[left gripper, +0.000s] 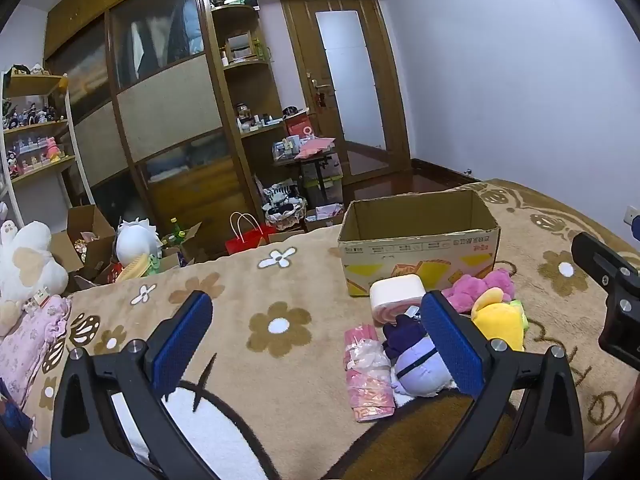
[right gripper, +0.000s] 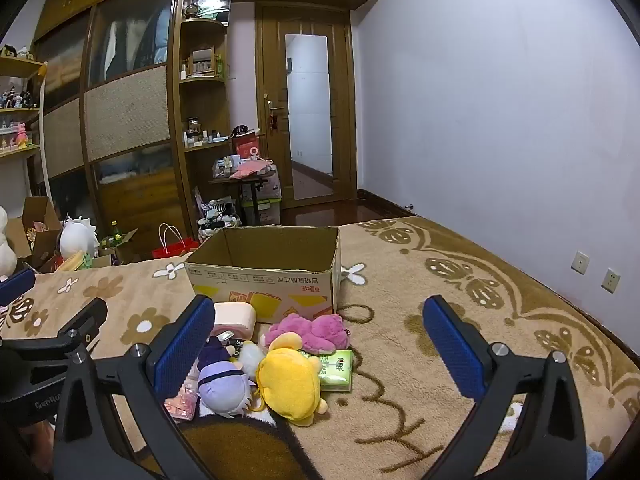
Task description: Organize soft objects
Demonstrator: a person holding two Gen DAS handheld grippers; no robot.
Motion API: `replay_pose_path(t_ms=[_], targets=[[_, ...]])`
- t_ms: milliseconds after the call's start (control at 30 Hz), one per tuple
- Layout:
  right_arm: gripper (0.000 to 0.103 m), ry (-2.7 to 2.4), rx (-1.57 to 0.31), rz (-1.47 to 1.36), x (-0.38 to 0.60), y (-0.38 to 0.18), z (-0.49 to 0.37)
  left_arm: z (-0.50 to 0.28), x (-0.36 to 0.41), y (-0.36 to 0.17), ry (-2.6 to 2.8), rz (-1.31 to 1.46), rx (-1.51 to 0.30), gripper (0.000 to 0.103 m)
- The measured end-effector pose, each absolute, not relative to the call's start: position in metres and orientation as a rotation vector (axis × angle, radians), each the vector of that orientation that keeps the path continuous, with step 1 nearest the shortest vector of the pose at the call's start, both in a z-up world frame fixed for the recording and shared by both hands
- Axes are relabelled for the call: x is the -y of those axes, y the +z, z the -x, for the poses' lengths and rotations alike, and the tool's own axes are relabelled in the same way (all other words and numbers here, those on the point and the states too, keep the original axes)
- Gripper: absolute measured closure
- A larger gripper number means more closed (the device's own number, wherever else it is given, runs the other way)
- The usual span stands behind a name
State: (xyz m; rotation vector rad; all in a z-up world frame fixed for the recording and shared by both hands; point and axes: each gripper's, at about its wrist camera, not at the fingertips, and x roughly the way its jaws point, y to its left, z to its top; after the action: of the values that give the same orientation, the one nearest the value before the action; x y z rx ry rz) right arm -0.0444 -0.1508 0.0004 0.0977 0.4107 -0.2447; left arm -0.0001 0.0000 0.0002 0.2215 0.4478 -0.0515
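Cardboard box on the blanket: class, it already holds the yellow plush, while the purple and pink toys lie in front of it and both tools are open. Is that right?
Not quite. The yellow plush is not in the cardboard box; it lies on the blanket in front of it, beside the purple plush and pink plush, as the right wrist view shows. Both the left tool and right tool are open.

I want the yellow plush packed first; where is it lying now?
In the right wrist view the yellow plush lies on the blanket before the cardboard box, between the purple doll and the green packet.
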Motion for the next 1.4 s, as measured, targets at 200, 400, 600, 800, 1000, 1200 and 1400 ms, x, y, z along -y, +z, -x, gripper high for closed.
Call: replay_pose_path(t_ms=[200, 400, 600, 800, 1000, 1200, 1400], targets=[[0.0, -0.252, -0.41, -0.09, 0.1509, 0.0002, 0.0443, 0.0002, 0.001, -0.0016, -0.05, -0.224, -0.438, 0.0], [0.0, -0.247, -0.409, -0.089, 0.1506, 0.0003, 0.0444, 0.002, -0.0008, 0.0003, -0.059, -0.225, -0.442, 0.0], [0.0, -0.249, -0.412, -0.091, 0.1505, 0.0001, 0.0441, 0.0022, -0.0005, 0.0005, -0.058, -0.228, -0.443, 0.0], [0.0, -0.249, -0.412, -0.092, 0.1507, -0.0003, 0.0439, 0.0007, 0.0001, -0.0024, -0.058, -0.231, -0.441, 0.0], [0.0, -0.249, -0.413, -0.093, 0.151, -0.0008, 0.0436, 0.001, 0.0004, -0.0021, -0.055, -0.232, -0.441, 0.0], [0.0, -0.249, -0.414, -0.094, 0.1513, -0.0005, 0.0439, 0.0008, 0.0012, -0.0025, -0.059, -0.236, -0.442, 0.0], [0.0, -0.249, -0.414, -0.095, 0.1516, -0.0002, 0.0444, 0.0011, 0.0009, -0.0022, -0.057, -0.234, -0.442, 0.0]])
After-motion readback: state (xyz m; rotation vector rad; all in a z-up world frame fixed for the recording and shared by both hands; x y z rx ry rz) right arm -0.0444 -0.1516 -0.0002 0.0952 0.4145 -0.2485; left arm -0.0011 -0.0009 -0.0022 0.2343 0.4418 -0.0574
